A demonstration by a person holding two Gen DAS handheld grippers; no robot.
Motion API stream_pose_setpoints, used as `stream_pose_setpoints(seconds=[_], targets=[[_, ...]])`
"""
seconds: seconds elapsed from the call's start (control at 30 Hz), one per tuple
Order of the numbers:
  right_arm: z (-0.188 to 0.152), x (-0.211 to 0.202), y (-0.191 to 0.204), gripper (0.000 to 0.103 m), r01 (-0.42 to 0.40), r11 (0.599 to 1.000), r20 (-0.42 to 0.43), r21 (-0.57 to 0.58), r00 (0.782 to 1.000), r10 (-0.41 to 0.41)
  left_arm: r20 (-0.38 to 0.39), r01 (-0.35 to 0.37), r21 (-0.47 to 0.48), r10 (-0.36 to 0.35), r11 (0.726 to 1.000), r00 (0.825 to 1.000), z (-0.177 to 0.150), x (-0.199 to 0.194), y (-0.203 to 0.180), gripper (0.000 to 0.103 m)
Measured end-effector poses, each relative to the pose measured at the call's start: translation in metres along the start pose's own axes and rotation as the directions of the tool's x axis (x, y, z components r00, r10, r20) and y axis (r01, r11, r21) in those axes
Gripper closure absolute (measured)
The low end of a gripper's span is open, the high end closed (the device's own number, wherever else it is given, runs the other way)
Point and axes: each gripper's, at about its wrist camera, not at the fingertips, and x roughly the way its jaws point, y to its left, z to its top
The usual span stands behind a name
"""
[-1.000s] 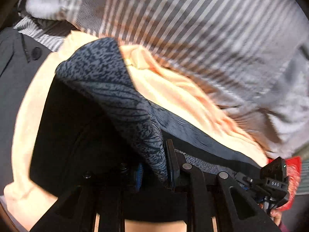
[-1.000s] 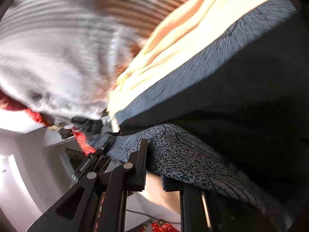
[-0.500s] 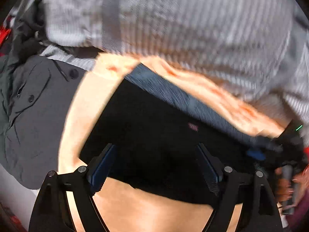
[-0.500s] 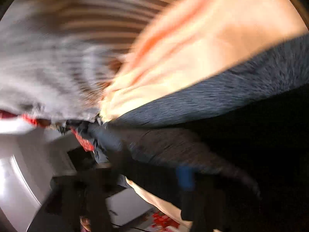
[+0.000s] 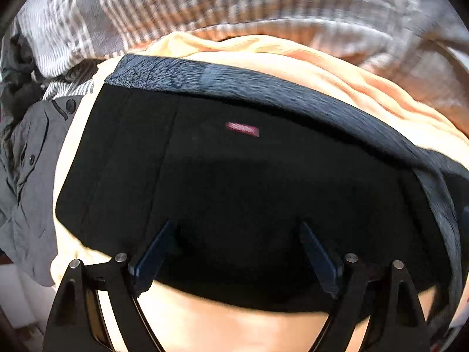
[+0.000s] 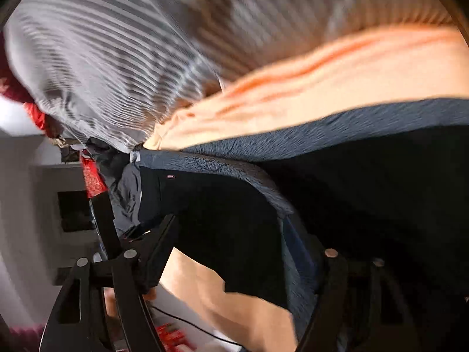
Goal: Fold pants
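Black pants (image 5: 234, 176) lie flat just beyond both grippers' spread jaws

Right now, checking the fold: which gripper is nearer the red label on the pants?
Left. The left gripper has the red label straight ahead; from the right gripper it lies farther.

Striped bedding (image 5: 205, 3), peach sheet (image 5: 307, 67), grey shirt (image 5: 26, 158)

The pants (image 5: 234, 182) lie on a blanket (image 5: 337, 73). A striped cloth (image 5: 205, 3) lies behind them. A shirt (image 5: 26, 158) lies to their left.
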Motion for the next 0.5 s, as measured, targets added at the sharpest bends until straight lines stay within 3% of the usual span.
stream_pose_setpoints(seconds=[0.13,0.23,0.4,0.5], targets=[[-0.041,-0.053,-0.017,0.025,0.172,0.985,0.077,0.003,0.982,-0.172,-0.003,0.071,0.1,-0.071,0.992,0.997,-0.023,-0.022,-0.038,0.015],[-0.086,-0.098,-0.05,0.025,0.285,0.956,0.116,0.063,0.95,-0.291,-0.048,0.188,0.179,-0.183,0.966,0.982,-0.046,-0.037,-0.075,0.015],[-0.181,-0.157,-0.108,0.025,0.451,0.87,0.147,0.198,0.864,-0.482,-0.135,0.387,0.261,-0.364,0.884,0.922,-0.088,-0.052,-0.148,0.015],[-0.238,-0.171,-0.128,0.025,0.487,0.824,0.133,0.29,0.832,-0.539,-0.164,0.457,0.257,-0.427,0.852,0.889,-0.109,-0.057,-0.175,0.015]])
